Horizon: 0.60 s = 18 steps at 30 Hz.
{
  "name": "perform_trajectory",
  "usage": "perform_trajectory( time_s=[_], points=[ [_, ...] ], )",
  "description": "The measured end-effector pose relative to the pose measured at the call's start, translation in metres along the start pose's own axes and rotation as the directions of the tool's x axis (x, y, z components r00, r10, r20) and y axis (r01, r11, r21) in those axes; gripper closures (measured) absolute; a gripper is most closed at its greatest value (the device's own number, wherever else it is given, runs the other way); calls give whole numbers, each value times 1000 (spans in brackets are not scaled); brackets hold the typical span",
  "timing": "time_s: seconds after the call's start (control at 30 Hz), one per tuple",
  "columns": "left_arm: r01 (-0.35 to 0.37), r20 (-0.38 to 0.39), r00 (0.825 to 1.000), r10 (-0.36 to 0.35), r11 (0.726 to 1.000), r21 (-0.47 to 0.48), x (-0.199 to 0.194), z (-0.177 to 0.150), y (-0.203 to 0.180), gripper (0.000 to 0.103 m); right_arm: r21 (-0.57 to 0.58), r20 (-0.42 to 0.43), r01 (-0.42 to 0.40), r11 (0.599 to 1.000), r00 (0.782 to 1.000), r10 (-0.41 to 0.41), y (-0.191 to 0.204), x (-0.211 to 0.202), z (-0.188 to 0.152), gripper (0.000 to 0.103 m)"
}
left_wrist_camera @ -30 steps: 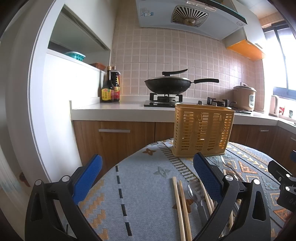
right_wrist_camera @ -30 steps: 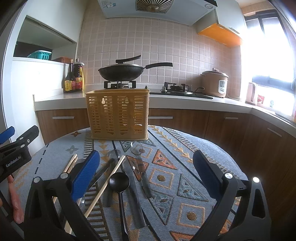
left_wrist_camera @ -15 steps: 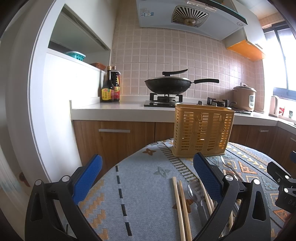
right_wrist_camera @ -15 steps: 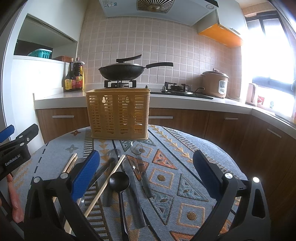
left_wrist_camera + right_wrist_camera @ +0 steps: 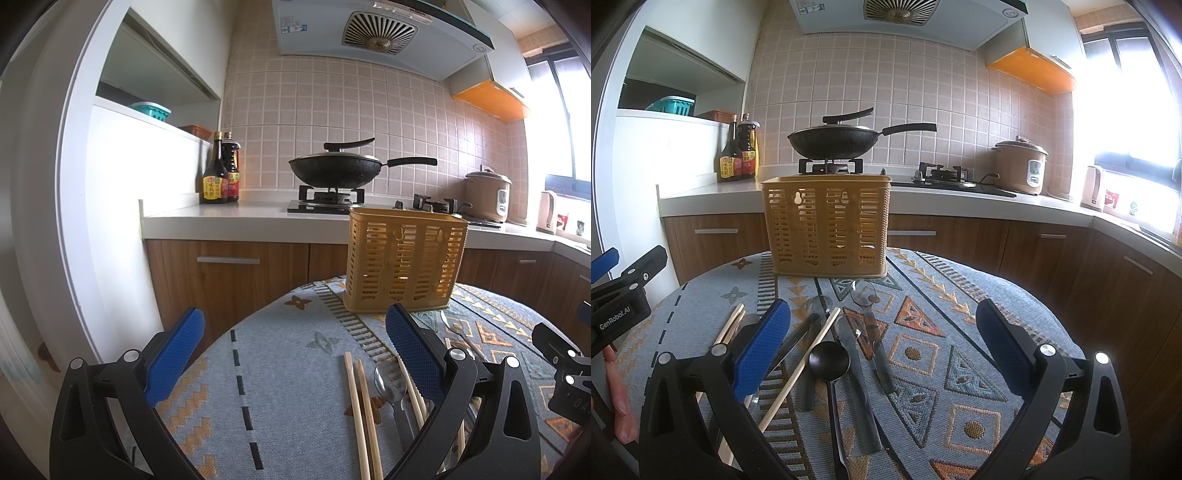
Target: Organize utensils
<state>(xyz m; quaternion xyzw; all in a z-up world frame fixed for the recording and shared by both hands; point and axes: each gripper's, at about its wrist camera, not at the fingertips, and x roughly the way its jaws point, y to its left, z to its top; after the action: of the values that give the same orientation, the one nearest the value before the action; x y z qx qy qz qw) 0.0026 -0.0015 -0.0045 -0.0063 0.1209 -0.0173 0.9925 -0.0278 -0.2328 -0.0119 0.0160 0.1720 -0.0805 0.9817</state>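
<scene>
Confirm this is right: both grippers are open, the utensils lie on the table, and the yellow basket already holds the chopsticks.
Wrong on the basket: the right wrist view shows nothing in it. The chopsticks lie on the table with the spoons. Both grippers, left and right, are open.

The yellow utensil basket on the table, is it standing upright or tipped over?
Upright. The yellow basket sits flat on its base on the patterned tablecloth, open rim level on top.

Daylight is admitted through the window (image 5: 1134,110) at right, which is blown out to white. Tiles (image 5: 923,81) nearby are washed with glare. Both views are sharp; straight lines are bowed and corners vignetted by fisheye distortion.
</scene>
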Motion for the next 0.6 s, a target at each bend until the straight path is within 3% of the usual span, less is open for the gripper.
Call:
perform_trajectory(
  time_s=[0.6],
  points=[
    [0,1,1000,0,1000,-1,0,0,0,8,1,-1,-3,1000,1000,3,0,0,0,8]
  ],
)
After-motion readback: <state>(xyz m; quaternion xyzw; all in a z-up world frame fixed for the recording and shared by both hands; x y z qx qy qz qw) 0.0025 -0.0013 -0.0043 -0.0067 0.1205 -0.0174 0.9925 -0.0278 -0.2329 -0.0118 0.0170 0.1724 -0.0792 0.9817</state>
